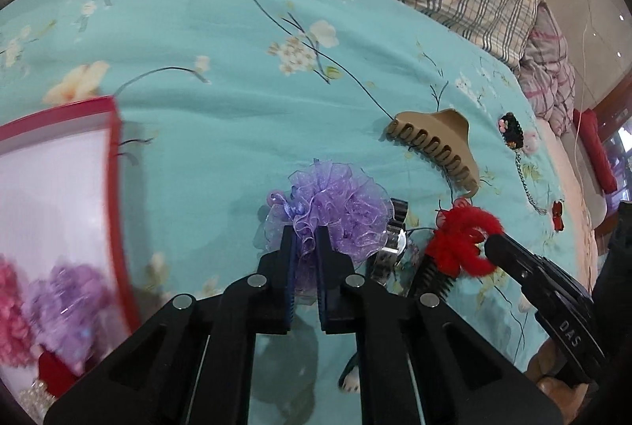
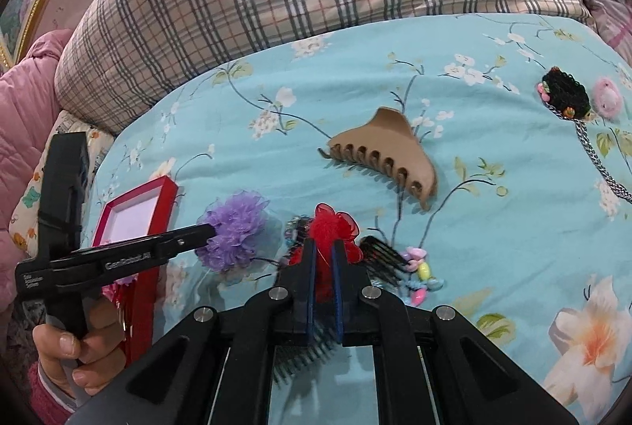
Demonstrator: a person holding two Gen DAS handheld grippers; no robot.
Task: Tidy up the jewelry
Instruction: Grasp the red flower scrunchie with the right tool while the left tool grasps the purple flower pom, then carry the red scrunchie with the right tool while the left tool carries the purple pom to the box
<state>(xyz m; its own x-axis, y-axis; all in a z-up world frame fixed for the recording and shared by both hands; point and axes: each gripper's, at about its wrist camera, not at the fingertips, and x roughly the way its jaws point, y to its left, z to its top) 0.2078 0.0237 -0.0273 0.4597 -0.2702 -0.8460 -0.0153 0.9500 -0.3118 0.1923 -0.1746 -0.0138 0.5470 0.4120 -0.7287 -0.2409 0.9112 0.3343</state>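
The left gripper (image 1: 304, 235) has its fingers closed on the purple organza scrunchie (image 1: 335, 215), just above the bed sheet (image 1: 221, 109). The right gripper (image 2: 323, 247) pinches the red fluffy hair clip (image 2: 331, 227), whose black comb (image 2: 381, 255) points right of the fingers. Both seem light, soft and crushable; the ruffles give a fair hold. The scrunchie is round, without long axis.

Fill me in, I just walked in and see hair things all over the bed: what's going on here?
A person is sorting hair accessories on a floral bedspread with two handheld grippers. The left gripper is shut on a purple organza scrunchie; the right gripper is shut on a red fluffy hair comb. A red box, already holding pink and purple pieces, sits open to the left. A beige claw clip and a black chained clip lie on the bedspread.
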